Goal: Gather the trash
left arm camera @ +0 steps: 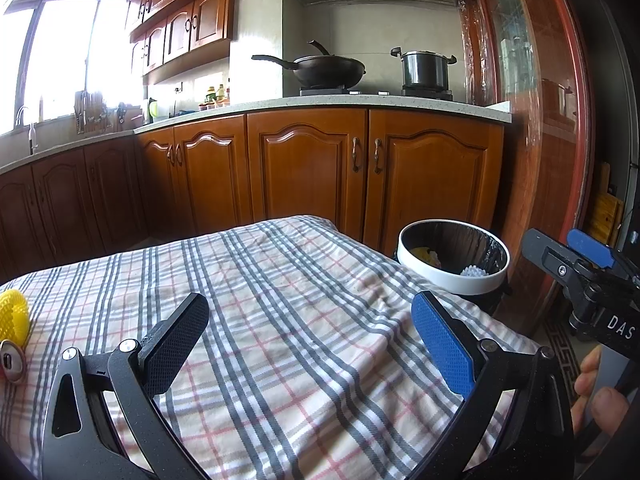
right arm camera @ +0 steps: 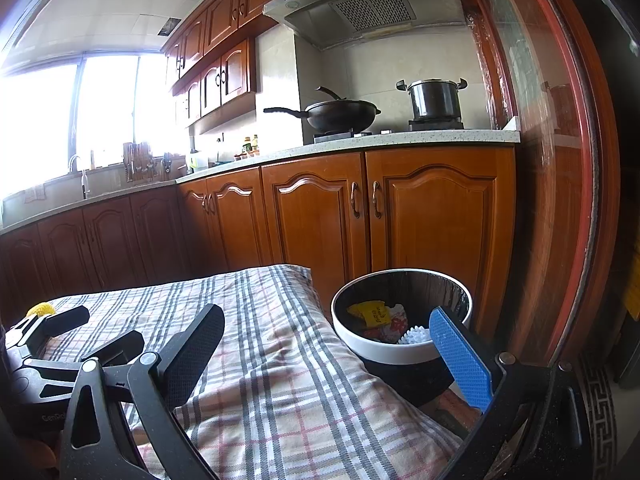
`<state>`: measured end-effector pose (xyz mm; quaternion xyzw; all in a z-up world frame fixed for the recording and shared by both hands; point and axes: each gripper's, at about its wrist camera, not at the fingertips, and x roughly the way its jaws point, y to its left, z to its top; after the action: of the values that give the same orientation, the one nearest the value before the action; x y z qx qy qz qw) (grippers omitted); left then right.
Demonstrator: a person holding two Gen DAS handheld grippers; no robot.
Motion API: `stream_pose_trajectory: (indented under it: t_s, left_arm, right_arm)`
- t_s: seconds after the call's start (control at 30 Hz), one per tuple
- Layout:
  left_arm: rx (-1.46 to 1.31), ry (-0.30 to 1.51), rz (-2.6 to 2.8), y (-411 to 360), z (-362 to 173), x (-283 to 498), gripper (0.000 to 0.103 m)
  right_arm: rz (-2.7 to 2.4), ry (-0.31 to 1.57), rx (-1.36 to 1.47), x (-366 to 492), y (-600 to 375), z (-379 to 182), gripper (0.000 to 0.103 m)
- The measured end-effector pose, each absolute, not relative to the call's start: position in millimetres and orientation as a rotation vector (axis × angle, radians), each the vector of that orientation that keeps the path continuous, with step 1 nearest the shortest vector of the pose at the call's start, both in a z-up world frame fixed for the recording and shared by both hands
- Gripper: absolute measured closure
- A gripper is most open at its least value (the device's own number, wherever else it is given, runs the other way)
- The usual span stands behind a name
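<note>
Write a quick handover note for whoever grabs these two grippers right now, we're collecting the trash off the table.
Left gripper: open, empty, over the checked tablecloth.
Right gripper: open, empty, at the table's right edge next to the bin.
Bin: on the floor by the table's far right corner, black liner inside. It already holds a yellow wrapper, a red and white wrapper and a white spiky ball.
Left to do: a yellow spiky ball and a can lie at the table's left edge, beside the left gripper. Pick them up and drop them in the bin.
</note>
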<state>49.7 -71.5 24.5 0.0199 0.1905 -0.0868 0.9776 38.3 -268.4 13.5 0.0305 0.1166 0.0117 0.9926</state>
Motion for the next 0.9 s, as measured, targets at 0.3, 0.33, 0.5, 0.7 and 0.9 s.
stream_pose_trajectory:
  t_s: [0.3,0.33,0.5,0.7,0.9]
  left_arm:
    - [0.040,0.384,-0.175,-71.6,24.4,49.6,0.000]
    - [0.040,0.384,-0.175,-71.7,24.5,49.3,0.000]
    - [0.039,0.384,-0.174,-72.0,24.4,49.3,0.000]
    - [0.040,0.386,-0.175,-71.7,24.3,49.4,0.000]
    - [0.038,0.386,-0.176,-71.0,23.8,49.9,0.000]
  right_arm:
    - [0.027,0.234,0.061,38.5,-268.1,13.2,0.000]
    - [0.027,0.235,0.060,38.8,-268.1,13.2,0.000]
    - [0.030,0.233,0.061,38.2,-268.0,13.3,0.000]
    - [0.036,0.240,0.062,41.8,-268.4,13.1,0.000]
    - [0.040,0.242,0.060,42.9,-267.9,13.4,0.000]
